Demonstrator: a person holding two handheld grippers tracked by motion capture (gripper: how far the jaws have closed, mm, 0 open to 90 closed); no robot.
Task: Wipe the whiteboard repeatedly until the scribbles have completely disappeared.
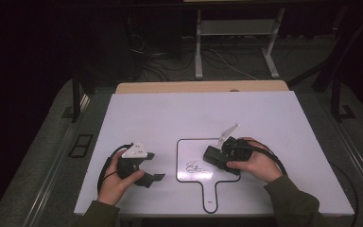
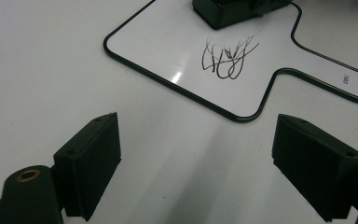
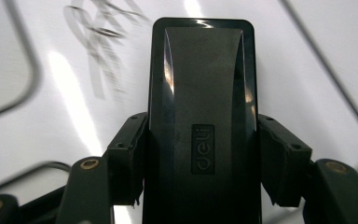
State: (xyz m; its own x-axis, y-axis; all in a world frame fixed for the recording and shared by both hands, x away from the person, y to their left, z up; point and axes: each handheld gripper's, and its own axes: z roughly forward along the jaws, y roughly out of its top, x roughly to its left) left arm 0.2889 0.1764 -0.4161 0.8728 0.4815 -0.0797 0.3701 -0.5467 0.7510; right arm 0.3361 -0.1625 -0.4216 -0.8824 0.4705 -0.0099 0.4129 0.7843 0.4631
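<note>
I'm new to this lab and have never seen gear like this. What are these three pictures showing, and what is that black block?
A person sits at a white table with a hand-held two-jaw gripper in each hand. The high view looks down from above; the other two views come from cameras riding on each gripper. On the table lies a small paddle-shaped whiteboard with a black rim and a dark scribble. The right gripper is shut on a black rectangular whiteboard eraser, resting on the board beside the scribble. The left gripper sits open, off the board.

A white table (image 1: 137,118) carries a black-rimmed whiteboard paddle (image 1: 189,153), lying flat near its front edge.
</note>
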